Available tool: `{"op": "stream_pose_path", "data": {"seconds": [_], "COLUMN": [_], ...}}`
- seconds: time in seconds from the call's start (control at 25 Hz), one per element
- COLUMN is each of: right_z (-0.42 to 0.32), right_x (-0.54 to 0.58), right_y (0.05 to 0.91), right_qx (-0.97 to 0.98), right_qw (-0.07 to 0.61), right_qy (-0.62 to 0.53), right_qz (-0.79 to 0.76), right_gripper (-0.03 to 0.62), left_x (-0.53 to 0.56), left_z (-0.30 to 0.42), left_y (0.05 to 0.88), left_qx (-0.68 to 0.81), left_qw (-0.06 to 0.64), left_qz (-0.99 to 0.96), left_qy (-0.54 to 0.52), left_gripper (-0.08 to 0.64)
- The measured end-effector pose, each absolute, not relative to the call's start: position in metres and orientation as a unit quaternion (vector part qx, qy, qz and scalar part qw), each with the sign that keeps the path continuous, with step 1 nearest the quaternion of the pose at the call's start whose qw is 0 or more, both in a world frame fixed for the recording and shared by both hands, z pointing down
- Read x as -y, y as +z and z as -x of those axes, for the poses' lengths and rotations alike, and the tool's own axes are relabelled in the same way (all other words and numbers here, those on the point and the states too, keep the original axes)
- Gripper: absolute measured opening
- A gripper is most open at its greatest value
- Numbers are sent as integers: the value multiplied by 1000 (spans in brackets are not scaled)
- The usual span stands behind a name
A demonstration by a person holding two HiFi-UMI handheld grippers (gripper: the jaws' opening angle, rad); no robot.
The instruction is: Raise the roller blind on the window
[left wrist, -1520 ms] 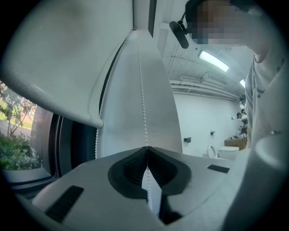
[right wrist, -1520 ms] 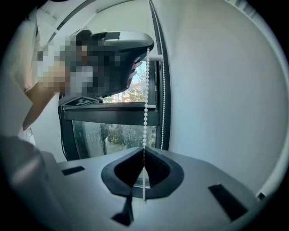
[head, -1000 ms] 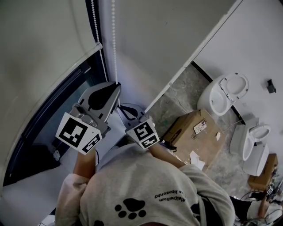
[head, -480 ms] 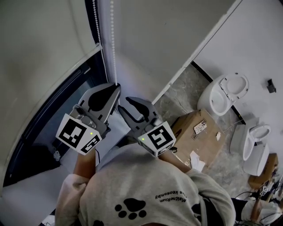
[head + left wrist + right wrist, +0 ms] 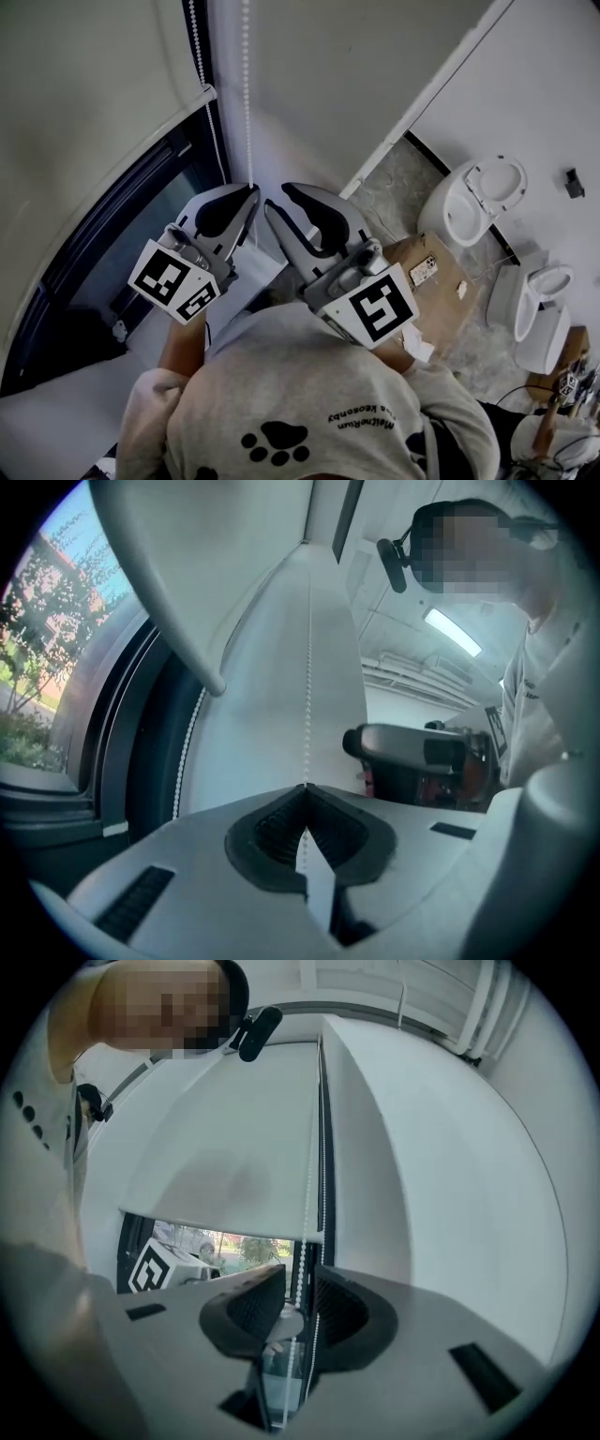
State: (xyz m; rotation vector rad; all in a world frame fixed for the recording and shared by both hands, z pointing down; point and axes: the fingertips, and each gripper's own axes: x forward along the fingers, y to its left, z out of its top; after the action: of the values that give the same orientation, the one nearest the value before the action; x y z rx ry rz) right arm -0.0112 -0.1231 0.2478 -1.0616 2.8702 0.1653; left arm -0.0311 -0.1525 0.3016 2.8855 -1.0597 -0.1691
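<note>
Two strands of the white bead chain (image 5: pixel 247 94) hang beside the dark-framed window (image 5: pixel 112 272); my left gripper (image 5: pixel 251 191) is clamped on one strand; my right gripper (image 5: pixel 277 196), just beside it, has jaws apart that have just been narrowing, chain running loose between them; the pale fabric roller blind (image 5: pixel 84 103) covers the window's upper part.

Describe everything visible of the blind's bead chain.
The bead chain hangs in two strands of small white beads, plastic by the look, beside the dark window frame. The left gripper is shut on one strand, which runs straight up from its tips. A strand passes between the jaws of the right gripper, which have just been closing but do not yet press it.
</note>
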Motion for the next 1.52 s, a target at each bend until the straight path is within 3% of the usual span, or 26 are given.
{"op": "stream_pose_path", "data": {"seconds": [0.88, 1.52], "right_z": [40, 47], "right_x": [141, 150], "right_y": [245, 244], "right_qx": [-939, -936], "right_qw": [5, -8], "right_qy": [65, 68], "right_qz": [337, 344], "right_gripper": [103, 37], "left_x": [145, 139], "left_z": [27, 26], "left_y": [390, 405], "left_qx": [356, 359], "left_qw": [88, 78], "left_qz": [-930, -929], "left_qy": [-25, -32], "left_gripper": [8, 8]}}
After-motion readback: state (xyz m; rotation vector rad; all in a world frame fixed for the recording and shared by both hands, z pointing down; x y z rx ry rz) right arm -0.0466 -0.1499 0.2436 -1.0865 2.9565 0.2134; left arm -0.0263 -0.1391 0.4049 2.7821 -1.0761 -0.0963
